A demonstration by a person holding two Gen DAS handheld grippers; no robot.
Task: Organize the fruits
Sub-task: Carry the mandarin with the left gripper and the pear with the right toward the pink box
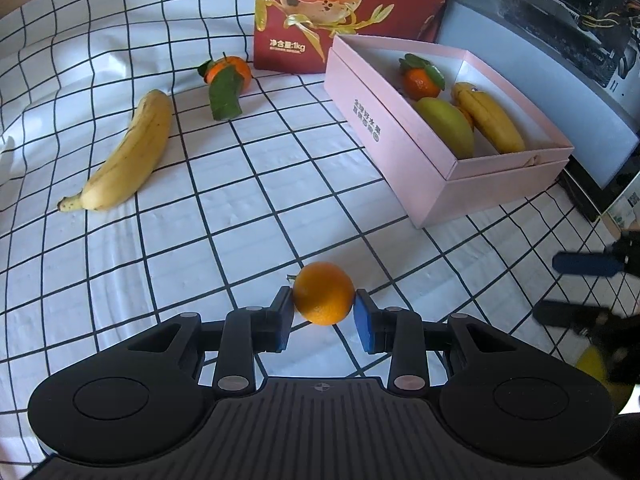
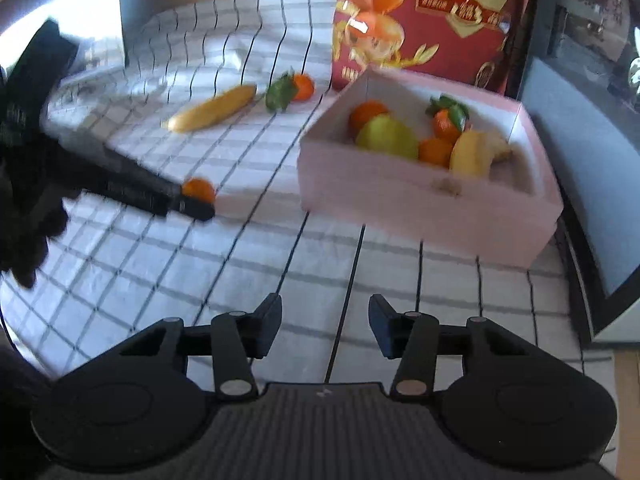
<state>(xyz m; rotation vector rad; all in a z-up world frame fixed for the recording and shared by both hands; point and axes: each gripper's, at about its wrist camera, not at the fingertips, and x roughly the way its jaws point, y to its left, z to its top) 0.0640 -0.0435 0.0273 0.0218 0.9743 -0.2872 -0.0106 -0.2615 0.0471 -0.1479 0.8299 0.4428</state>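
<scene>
My left gripper (image 1: 323, 307) is clamping a small orange (image 1: 323, 293), pads pressing on both sides, just over the checked cloth (image 1: 168, 264). My right gripper (image 2: 325, 322) is hanging with jaws apart, nothing between them, only cloth beneath. Beyond it the pink box (image 1: 400, 148) is sitting open on the cloth, holding a leafy tangerine (image 1: 420, 80), a green-yellow mango (image 1: 446, 124), a banana (image 1: 490, 120) and, seen from the right wrist, two more oranges (image 2: 366, 114). Loose fruit is lying well apart from the box on the cloth: another banana (image 1: 130, 154) and a second leafy tangerine (image 1: 228, 76). A red printed carton (image 1: 344, 12) is standing just behind the box.
</scene>
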